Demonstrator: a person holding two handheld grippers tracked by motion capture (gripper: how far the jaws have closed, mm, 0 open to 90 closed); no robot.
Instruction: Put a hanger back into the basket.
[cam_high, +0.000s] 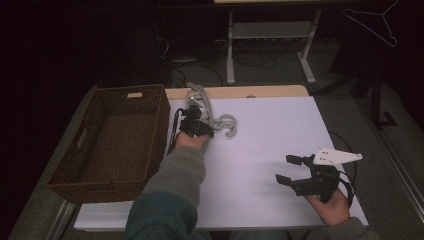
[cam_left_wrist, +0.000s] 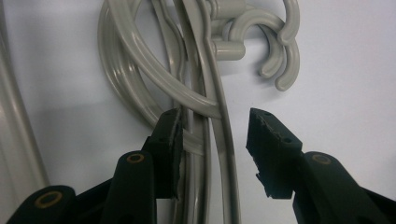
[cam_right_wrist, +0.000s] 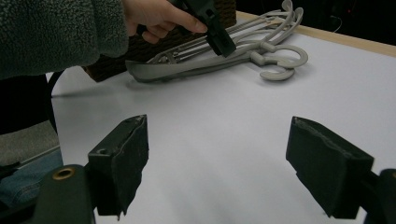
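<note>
A bunch of grey plastic hangers (cam_high: 223, 123) lies on the white tabletop (cam_high: 270, 130), just right of the basket, hooks toward the middle. My left gripper (cam_high: 196, 125) is down over them. In the left gripper view its jaws straddle the hangers' bars (cam_left_wrist: 140, 65): one pad rests against the bars, the other stands off with a gap, so the left gripper (cam_left_wrist: 215, 121) is open. The right gripper view shows the hangers (cam_right_wrist: 261, 51) and the left gripper (cam_right_wrist: 219, 39) farther off. My right gripper (cam_high: 286, 169) hovers at the front right, open, with nothing between its fingers (cam_right_wrist: 217, 140).
A dark wicker basket (cam_high: 160, 125) with nothing in it stands at the table's left. Bare wood edges the table's far side (cam_high: 260, 91). Beyond it are the white legs of another table (cam_high: 230, 50), floor cables and a thin wire hanger (cam_high: 380, 20) at top right.
</note>
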